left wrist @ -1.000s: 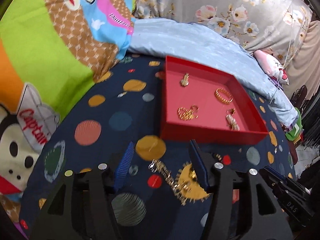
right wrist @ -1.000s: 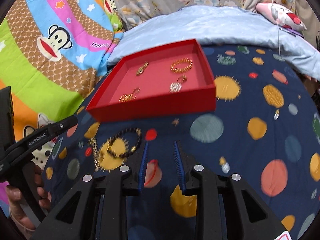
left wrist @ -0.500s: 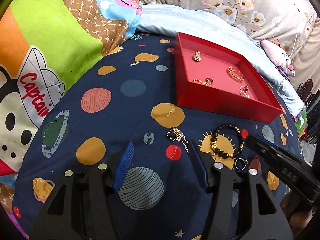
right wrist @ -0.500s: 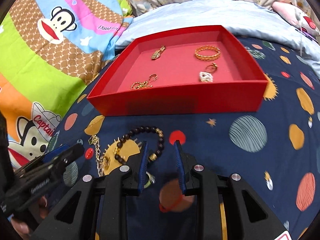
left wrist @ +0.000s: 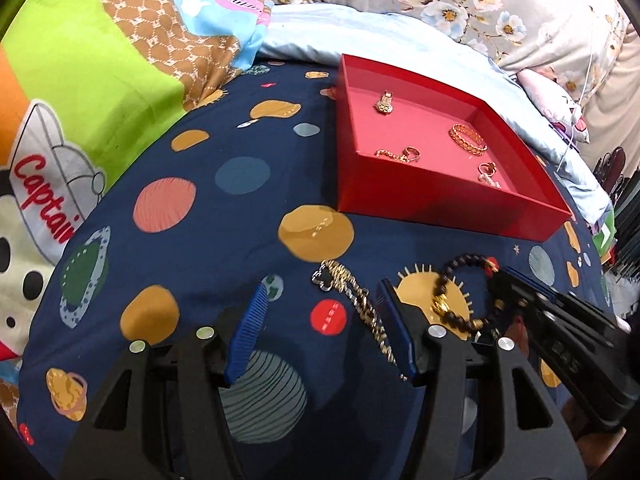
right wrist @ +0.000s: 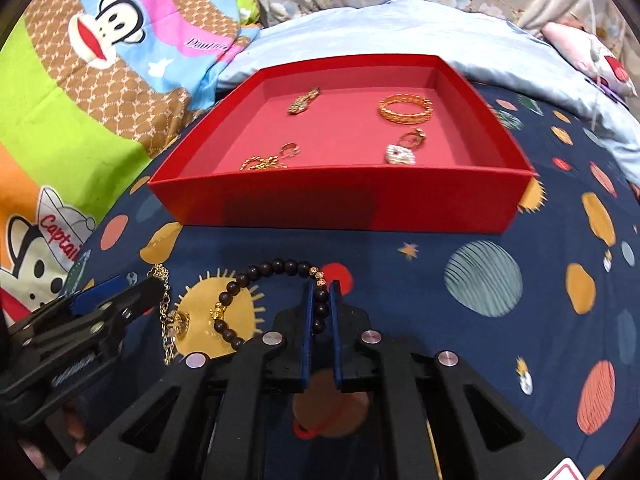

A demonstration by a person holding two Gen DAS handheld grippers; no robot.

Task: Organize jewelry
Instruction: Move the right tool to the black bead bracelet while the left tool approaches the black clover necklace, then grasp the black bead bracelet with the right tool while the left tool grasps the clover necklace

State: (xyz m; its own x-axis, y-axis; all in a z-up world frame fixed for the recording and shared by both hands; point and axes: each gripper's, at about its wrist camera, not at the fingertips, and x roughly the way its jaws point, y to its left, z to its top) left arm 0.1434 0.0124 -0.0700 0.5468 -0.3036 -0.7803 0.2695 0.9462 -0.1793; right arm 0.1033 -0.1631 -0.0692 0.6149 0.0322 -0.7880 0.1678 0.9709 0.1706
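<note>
A red tray sits on the planet-print sheet and holds several gold pieces, among them a gold bangle. A dark bead bracelet lies in front of the tray. My right gripper is shut on its right side; it also shows in the left wrist view. A gold chain lies left of the bracelet. My left gripper is open around the chain, low over the sheet; its fingertips show in the right wrist view.
A bright cartoon-monkey blanket rises on the left. A pale blue quilt and floral pillows lie behind the tray. A small pink plush lies at the far right.
My right gripper moved forward and closed on the bead bracelet. My left gripper moved slightly right, so the gold chain now lies between its open fingers.
</note>
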